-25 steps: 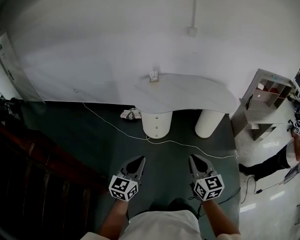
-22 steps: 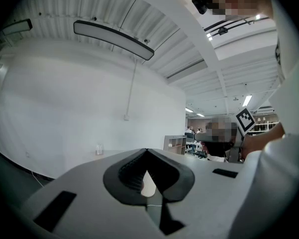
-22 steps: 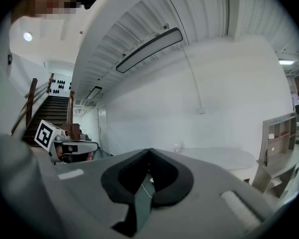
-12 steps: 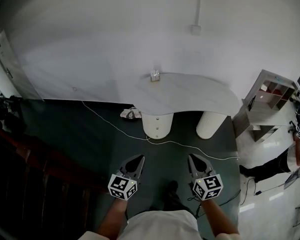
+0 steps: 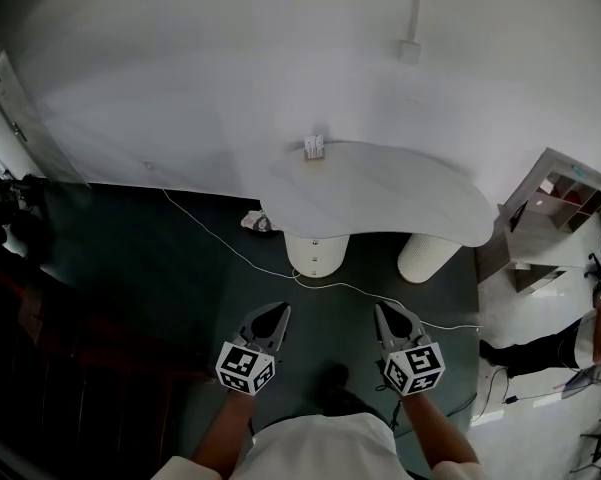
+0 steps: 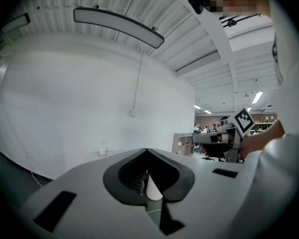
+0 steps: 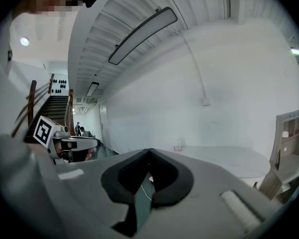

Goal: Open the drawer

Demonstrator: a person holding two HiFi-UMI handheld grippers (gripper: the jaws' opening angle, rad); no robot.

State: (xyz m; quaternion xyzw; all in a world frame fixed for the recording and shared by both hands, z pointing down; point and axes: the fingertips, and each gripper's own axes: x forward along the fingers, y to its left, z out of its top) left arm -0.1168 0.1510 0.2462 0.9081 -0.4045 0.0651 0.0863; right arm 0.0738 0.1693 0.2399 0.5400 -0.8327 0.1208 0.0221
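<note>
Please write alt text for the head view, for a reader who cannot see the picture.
A person holds the left gripper and the right gripper side by side, both shut and empty, over a dark green floor. They point toward a white curved table on two round legs by a white wall; a white cable crosses the floor.

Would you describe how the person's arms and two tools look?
The left tool and right tool are grey, tapering to dark-padded tips, each carrying a white cube with black square markers. The forearms are bare; the person wears a white top.
</note>
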